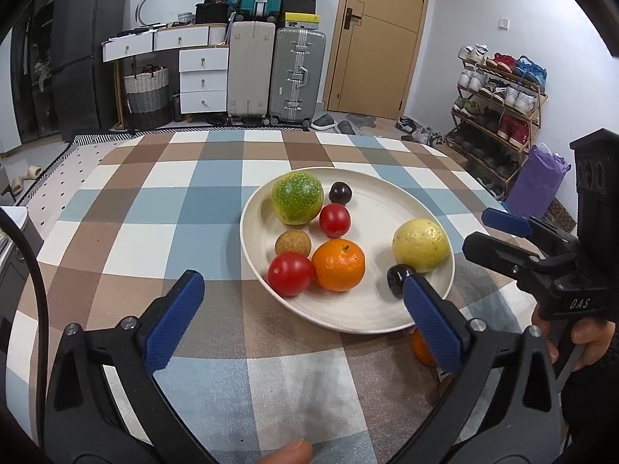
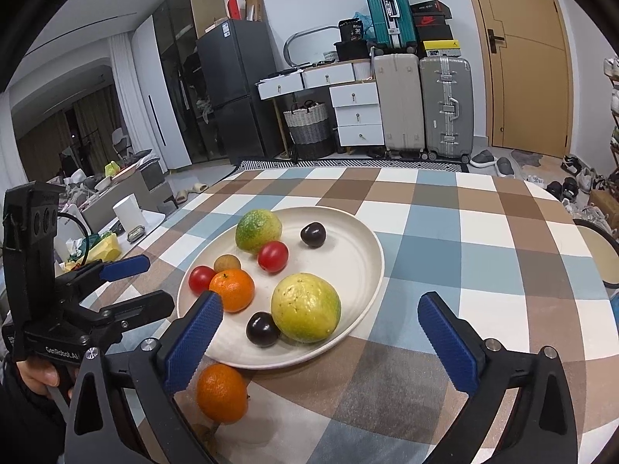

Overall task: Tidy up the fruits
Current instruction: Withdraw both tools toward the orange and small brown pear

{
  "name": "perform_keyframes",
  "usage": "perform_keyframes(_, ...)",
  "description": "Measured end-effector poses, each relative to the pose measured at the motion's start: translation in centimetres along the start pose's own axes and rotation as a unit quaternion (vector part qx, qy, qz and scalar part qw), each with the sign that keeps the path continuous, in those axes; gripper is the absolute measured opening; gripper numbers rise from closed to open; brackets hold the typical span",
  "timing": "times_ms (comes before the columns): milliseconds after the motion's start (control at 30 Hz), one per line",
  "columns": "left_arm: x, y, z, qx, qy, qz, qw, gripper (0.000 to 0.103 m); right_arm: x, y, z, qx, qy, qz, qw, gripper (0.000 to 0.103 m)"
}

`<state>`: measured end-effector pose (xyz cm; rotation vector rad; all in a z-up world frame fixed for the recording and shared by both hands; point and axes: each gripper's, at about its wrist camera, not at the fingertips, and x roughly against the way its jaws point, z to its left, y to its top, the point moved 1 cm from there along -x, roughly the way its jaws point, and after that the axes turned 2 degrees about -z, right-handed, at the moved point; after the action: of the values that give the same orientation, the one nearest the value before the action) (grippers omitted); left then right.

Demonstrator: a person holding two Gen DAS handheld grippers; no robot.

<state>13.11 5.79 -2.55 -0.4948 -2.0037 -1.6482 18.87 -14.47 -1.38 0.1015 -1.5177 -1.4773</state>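
Note:
A cream plate (image 1: 367,309) (image 2: 359,243) on the checked tablecloth holds a green fruit (image 1: 297,197), a yellow guava (image 1: 421,245) (image 2: 305,307), an orange (image 1: 338,265) (image 2: 232,290), two red tomatoes (image 1: 290,273) (image 1: 335,220), a brown longan (image 1: 293,243) and two dark plums (image 1: 340,192) (image 1: 398,279). A second orange (image 2: 221,392) (image 1: 421,346) lies on the cloth just off the plate's near rim. My left gripper (image 1: 305,321) is open and empty at the plate's near edge. My right gripper (image 2: 321,344) is open and empty, over the near rim with the loose orange by its left finger.
The table's far edge (image 1: 271,131) drops to a floor with suitcases (image 1: 296,73), white drawers (image 1: 203,77) and a shoe rack (image 1: 499,96). A chair back (image 2: 595,251) stands at the table's right side. Cluttered boxes (image 2: 116,193) lie left of the table.

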Motion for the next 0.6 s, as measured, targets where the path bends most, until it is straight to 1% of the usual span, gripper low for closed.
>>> perform_keyframes(267,0.2,0.0,-0.1,0.004,-0.002,0.001,1.0000,0.103,0.2,-0.1,0.1,-0.001,-0.009,0.005,1.000,0.103)
perform_keyframes(367,0.8,0.1,-0.2,0.003,0.002,-0.007,1.0000,0.103,0.5,-0.1,0.4,0.004,-0.011,0.010,1.000,0.103)
perform_keyframes(467,1.1,-0.1,-0.1,0.013,0.000,-0.005,0.9999,0.103,0.9,-0.2,0.7,0.009,-0.015,0.013,1.000,0.103)
perform_keyframes(600,1.8,-0.3,0.0,0.019,0.006,-0.001,0.9998,0.103,1.6,-0.7,1.1,0.012,-0.019,0.025,0.999,0.103)
